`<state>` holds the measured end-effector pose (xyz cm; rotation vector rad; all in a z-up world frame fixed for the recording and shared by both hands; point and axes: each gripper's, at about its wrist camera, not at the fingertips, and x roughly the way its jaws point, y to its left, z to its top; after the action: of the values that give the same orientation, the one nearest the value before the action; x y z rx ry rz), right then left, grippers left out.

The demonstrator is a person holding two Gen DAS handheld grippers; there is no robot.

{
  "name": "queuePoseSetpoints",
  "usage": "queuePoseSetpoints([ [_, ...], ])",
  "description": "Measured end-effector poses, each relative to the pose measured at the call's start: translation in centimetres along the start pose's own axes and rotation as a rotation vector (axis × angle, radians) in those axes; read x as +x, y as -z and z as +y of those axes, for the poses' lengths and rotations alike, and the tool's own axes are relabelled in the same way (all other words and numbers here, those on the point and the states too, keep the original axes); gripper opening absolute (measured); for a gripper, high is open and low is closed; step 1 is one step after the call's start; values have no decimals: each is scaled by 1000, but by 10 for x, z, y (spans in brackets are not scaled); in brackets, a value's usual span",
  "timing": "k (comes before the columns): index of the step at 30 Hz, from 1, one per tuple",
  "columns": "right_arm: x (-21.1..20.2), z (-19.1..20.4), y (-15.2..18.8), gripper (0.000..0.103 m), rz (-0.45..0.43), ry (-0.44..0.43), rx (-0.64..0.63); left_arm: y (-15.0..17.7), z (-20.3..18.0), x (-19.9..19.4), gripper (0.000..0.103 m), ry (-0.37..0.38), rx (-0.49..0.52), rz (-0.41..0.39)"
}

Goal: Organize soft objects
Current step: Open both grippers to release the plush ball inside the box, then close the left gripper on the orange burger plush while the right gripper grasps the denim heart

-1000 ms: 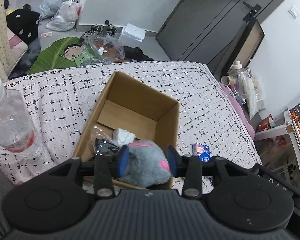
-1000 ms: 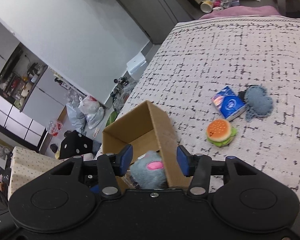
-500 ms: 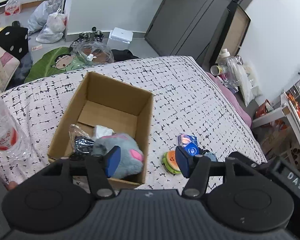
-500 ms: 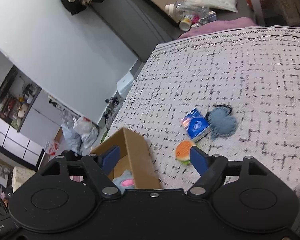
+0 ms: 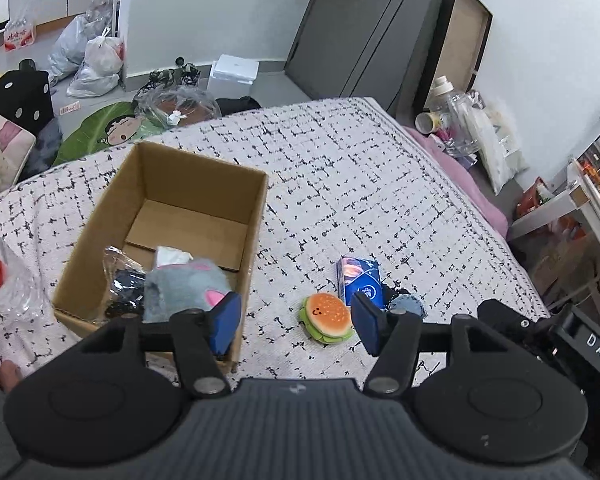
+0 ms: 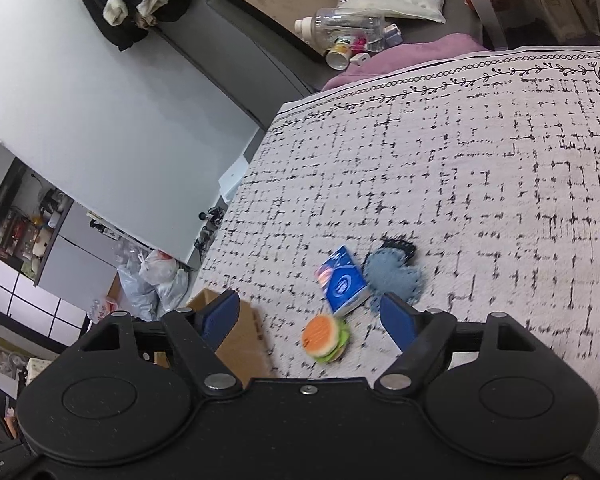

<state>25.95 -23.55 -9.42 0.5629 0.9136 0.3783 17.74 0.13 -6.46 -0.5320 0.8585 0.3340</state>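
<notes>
Left claw (image 5: 295, 318) is spread wide, nothing between the pads, hanging over the bed just in front of the burger plush (image 5: 326, 317). Right claw (image 6: 311, 318) is spread too and empty, lined up on the same plush (image 6: 325, 339), so that looks like the next pick, though which claw takes it I can't tell. Cardboard box (image 5: 244, 236) sits on the bed to the left; the grey plush with pink ears (image 5: 188, 288) is in its near corner, beside a crinkly clear bag with something dark (image 5: 122, 280) and a white wad (image 5: 172, 255). Still out on the checked bedspread (image 5: 340, 184): burger plush, blue tissue pack (image 5: 358, 282) just past it, and a blue-grey fabric heart (image 6: 394, 278) touching the pack. Roughly half done by my read: three items boxed, three left, all clustered near the box's right wall.
</notes>
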Motion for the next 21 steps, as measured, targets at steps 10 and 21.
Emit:
queuePoseSetpoints([
  [10,23,-28,-25,81,3,13,22,-1,-33,32,59,-7,33,31],
  [21,46,-76,-29,81,21,3,136,2,-57,64,59,-4,97,37],
])
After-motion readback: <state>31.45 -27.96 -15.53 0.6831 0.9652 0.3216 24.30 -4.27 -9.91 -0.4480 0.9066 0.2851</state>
